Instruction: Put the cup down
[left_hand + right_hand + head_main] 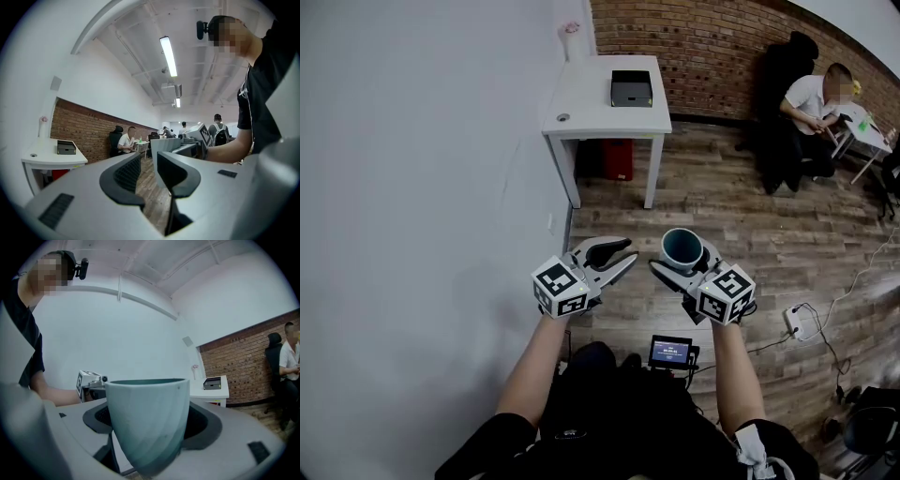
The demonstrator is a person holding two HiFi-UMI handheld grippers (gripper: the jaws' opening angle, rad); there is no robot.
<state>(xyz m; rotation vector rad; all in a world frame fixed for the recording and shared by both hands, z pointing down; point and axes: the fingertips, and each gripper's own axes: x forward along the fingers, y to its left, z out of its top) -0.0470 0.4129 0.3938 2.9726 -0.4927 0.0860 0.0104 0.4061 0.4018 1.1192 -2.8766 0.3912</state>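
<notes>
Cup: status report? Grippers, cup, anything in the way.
Right gripper shut on cup, upright, held over the floor. Left gripper empty, jaws slightly apart. White table ahead carries a black box.

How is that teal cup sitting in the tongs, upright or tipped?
Upright. In the right gripper view the cup sits rim-up and level between the right tongs; the head view looks into its open mouth.
</notes>
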